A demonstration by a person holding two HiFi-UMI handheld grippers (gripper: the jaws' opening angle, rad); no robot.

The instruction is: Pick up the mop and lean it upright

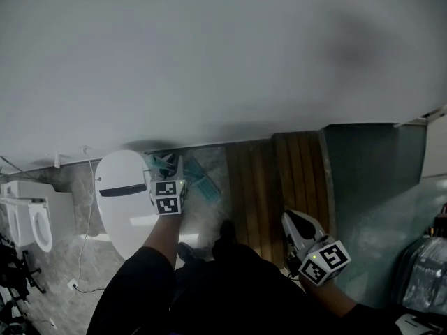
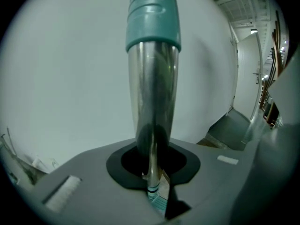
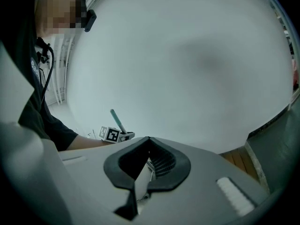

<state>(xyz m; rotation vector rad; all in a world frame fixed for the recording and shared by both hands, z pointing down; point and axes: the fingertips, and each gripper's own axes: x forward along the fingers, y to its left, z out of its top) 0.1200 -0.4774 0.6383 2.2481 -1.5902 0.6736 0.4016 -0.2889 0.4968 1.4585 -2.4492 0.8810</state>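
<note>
The mop's steel pole (image 2: 153, 97) with a teal grip (image 2: 153, 18) stands up between the jaws of my left gripper (image 2: 153, 179), which is shut on it. In the head view my left gripper (image 1: 167, 167) is close to the wall, and the teal mop head (image 1: 201, 179) lies on the floor just beyond it. In the right gripper view the teal handle end (image 3: 117, 120) pokes up above the left gripper's marker cube (image 3: 111, 134). My right gripper (image 1: 294, 223) hangs over the wooden mat, away from the mop. Its jaws (image 3: 142, 175) are shut with nothing in them.
A white rounded bin (image 1: 120, 201) stands just left of the mop. A toilet (image 1: 31, 218) is at the far left, with a thin cable (image 1: 84, 236) on the floor. A slatted wooden mat (image 1: 276, 180) lies right of the mop; a grey wall (image 1: 223, 54) rises ahead.
</note>
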